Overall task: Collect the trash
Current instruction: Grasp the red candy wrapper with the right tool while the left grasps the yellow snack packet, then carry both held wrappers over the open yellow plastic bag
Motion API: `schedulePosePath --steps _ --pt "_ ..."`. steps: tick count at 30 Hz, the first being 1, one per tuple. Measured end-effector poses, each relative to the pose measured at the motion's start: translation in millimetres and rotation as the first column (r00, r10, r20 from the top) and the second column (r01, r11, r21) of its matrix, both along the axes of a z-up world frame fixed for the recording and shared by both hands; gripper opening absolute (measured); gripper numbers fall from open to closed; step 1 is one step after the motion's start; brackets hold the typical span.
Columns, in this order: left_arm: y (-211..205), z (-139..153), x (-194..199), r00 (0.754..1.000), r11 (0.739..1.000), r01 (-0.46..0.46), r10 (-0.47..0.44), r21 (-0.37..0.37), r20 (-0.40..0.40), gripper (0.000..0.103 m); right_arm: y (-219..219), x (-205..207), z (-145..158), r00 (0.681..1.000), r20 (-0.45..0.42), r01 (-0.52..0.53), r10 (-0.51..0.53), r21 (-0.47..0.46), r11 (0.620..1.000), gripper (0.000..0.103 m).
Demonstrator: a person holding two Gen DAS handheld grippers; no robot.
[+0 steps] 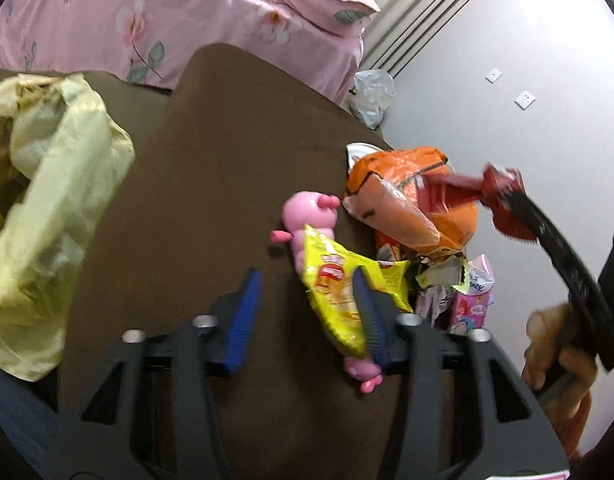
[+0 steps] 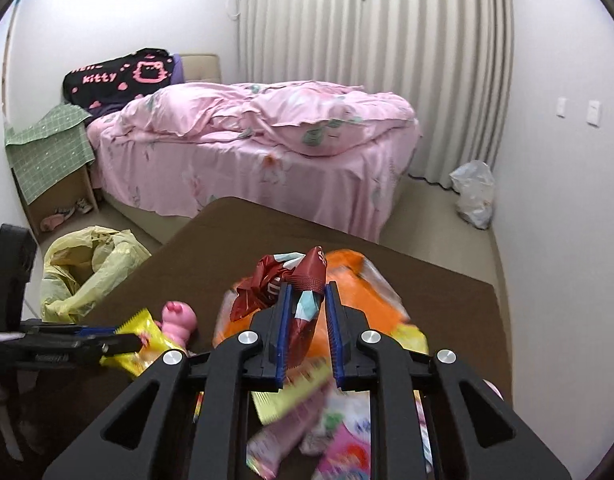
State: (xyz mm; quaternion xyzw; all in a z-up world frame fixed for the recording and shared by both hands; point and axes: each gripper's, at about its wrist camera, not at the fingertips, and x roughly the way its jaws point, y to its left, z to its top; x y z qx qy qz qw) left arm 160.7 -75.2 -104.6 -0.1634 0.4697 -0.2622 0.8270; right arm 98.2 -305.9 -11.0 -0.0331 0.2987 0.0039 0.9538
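The red wrapper (image 2: 303,280) is thin crinkled foil film: very light, limp and slippery, so it will flop and could slide out of a loose pinch. The firmest hold is probably the crimped seam at its end. It is dark red with white lettering and a pale blue-and-white patch. In the right wrist view it sits at centre frame, between the blue pads of the right claw (image 2: 305,294), which stands nearly closed with the wrapper pinched, raised over the orange bag (image 2: 367,284) on the brown bench (image 2: 447,292).

The yellow chip bag (image 1: 339,292) is glossy, puffy and just as light; a flat edge is likely the best place to grip it. It lies at lower centre of the left wrist view, over a pink toy (image 1: 303,216). The left claw (image 1: 307,280) shows a clear gap between its fingers; one finger overlaps the bag, and I cannot tell whether it grips it.

A yellow trash bag (image 1: 47,184) gapes open at left, beside the bench.
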Motion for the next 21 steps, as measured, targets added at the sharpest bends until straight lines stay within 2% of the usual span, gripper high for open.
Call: schedulePosePath --steps 1,5,12,15,21 --pt "-4.3 0.3 -1.2 1.0 1.0 0.016 -0.016 0.012 0.007 0.013 -3.3 -7.1 -0.8 1.0 0.007 0.013 -0.013 -0.011 1.0 0.017" --pt "-8.4 16.0 -13.4 0.996 0.999 0.023 -0.026 0.039 0.09 0.006 -14.5 -28.1 1.2 0.999 0.036 0.03 -0.03 0.0 1.0 0.017" --pt "0.9 66.2 -37.1 0.961 0.996 -0.033 0.009 0.083 0.278 0.005 -20.0 -50.3 16.6 0.995 0.098 0.026 -0.03 0.049 0.998 0.017" --pt "17.7 90.5 -46.9 0.927 0.986 -0.111 0.057 0.126 0.37 0.005 -11.9 -55.1 22.1 0.993 0.115 0.006 -0.012 0.055 0.998 0.017" --pt "79.1 119.7 -55.9 0.876 0.947 -0.283 0.19 0.153 0.444 0.005 17.9 -58.5 35.5 0.988 0.145 -0.067 0.058 0.056 0.996 0.017"
